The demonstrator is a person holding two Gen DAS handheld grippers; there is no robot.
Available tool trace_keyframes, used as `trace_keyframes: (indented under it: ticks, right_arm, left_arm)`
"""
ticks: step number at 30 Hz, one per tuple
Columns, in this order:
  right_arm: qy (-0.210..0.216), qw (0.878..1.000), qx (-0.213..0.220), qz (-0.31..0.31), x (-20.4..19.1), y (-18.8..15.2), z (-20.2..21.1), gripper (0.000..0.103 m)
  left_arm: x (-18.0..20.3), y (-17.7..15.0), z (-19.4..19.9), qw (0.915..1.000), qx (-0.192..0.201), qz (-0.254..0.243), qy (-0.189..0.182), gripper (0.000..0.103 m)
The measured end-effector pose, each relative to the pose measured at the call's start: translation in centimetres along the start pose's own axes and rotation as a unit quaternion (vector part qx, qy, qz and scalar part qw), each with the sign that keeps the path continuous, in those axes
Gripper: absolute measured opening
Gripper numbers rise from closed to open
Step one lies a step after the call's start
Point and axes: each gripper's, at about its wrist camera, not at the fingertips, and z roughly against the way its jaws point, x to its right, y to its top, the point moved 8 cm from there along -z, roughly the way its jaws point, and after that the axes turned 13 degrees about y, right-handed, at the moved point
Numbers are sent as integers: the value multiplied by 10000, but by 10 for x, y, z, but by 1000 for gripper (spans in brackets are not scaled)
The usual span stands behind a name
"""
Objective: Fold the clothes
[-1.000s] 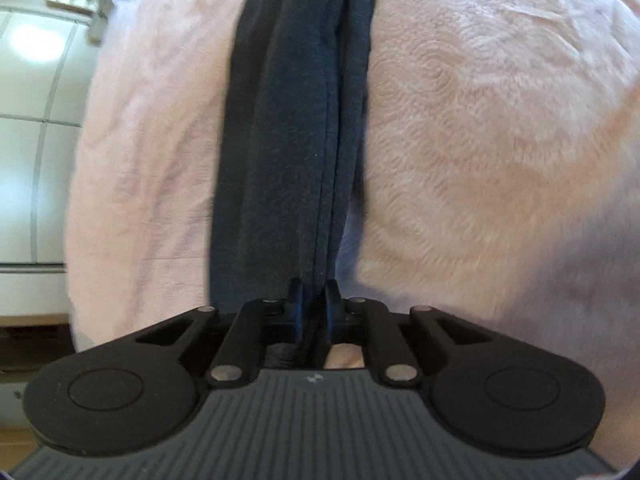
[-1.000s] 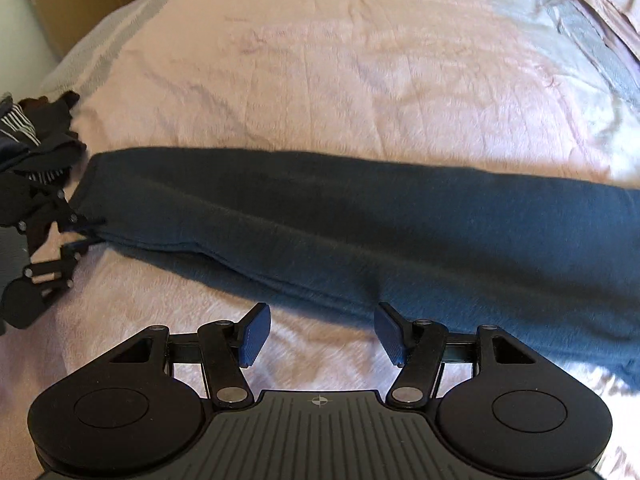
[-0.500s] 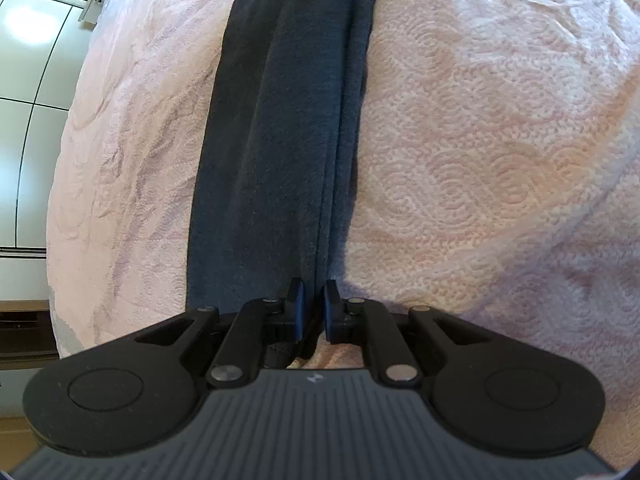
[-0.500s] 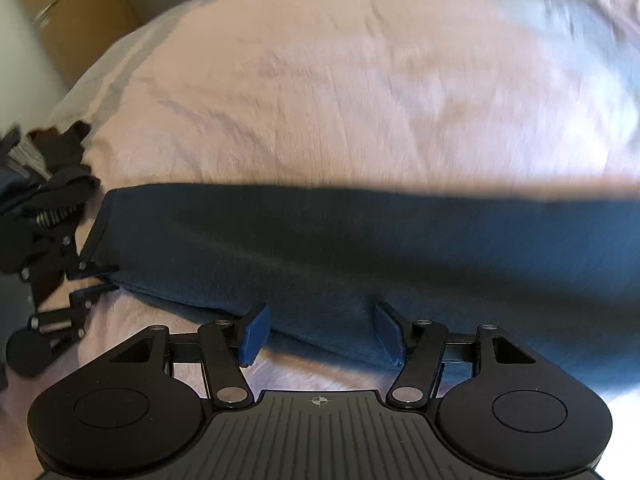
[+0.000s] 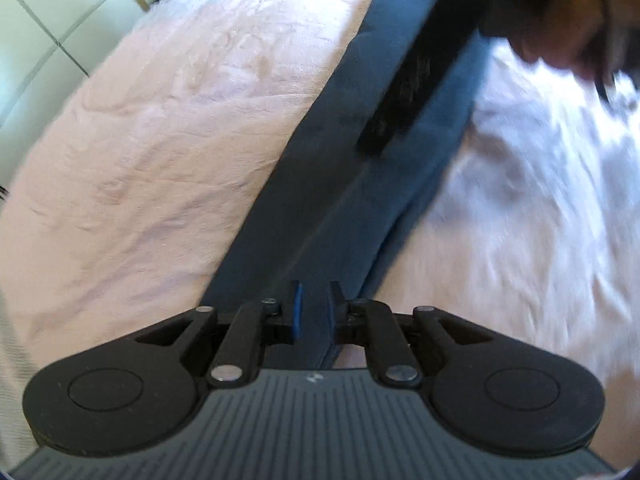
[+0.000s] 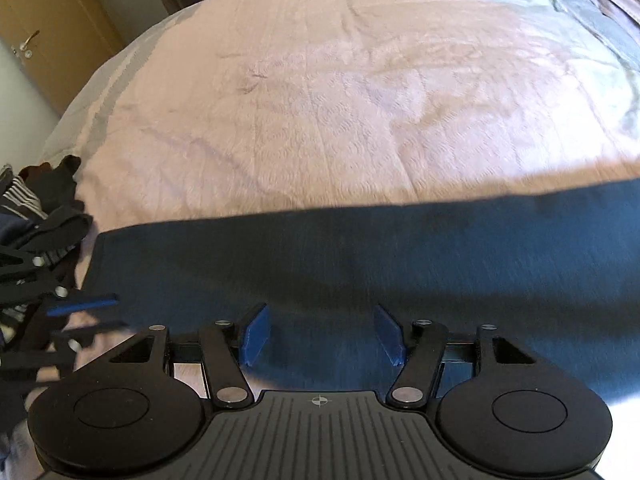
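Note:
A long navy garment (image 5: 340, 200), folded into a narrow strip, lies across the pink bedspread (image 5: 160, 140). One end of the strip fills the narrow gap of my left gripper (image 5: 314, 312); the jaws are opening, but the pads still touch the cloth. In the right wrist view the same strip (image 6: 400, 260) runs left to right, and the left gripper (image 6: 120, 314) is at its left end. My right gripper (image 6: 320, 336) is open just above the strip's near edge, its blue pads (image 6: 256, 336) wide apart and nothing pinched. A hand (image 5: 560, 28) carries that gripper.
A pile of dark and striped clothes (image 6: 40, 208) sits at the bed's left edge beside the strip's end. A wooden door (image 6: 48, 40) stands beyond the bed's far left corner. White floor tiles (image 5: 40, 40) show past the bedside. Pale bedding (image 6: 580, 8) lies far right.
My left gripper rose and rolled, so the strip now runs diagonally, and its jaws parted slightly. The right gripper moved forward over the strip's near edge, still open.

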Motion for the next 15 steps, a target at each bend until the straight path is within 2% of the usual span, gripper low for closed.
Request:
trace_keyframes:
  ticks: [2,5,9,13,15]
  right_arm:
    - [30,9997,-209,88,5,2,-22,61]
    - [74,9993,-292,233,16,8,-35,61]
    - [-42,9998,75,197,35,25,-21,61]
    - [-13,9998,114,162,60,29,-19,61]
    - [-83,9995,229,188,72,34,-10,61]
  left_arm:
    - [8,-7,-28,9994,-305,-132,-115,11]
    - [11,-16,-41,9986,-303,-429,-60,11]
    - [-8,-4,-29,9998,-173,-74,-119,11]
    - [-27,18,-46,9991,-132,268,-285,11]
    - [-27,22,-63,9983,-279,324,-396,14]
